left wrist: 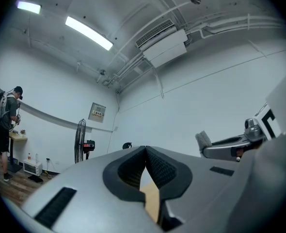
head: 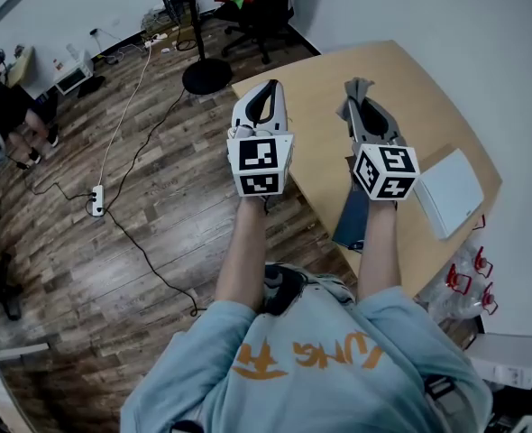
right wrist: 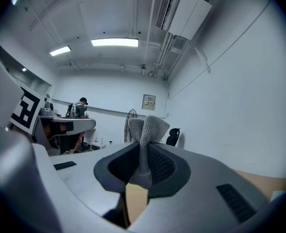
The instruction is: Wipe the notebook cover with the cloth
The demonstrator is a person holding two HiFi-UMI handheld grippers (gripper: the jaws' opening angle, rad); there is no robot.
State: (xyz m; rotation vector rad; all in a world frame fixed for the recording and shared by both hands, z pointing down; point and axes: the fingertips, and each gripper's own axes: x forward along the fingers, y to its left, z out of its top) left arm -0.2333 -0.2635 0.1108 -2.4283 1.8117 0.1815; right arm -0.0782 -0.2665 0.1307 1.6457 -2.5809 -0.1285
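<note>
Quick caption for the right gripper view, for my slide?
Right gripper, jaws shut on the grey knitted cloth, aimed across the room.

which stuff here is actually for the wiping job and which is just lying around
For the job:
- cloth, pinched in the right gripper
- dark blue notebook, on the table below that gripper
- left gripper, fingers together, holding nothing

Lying about:
- white flat item on the table
- red clips
- power strip on the floor
- office chair
</note>
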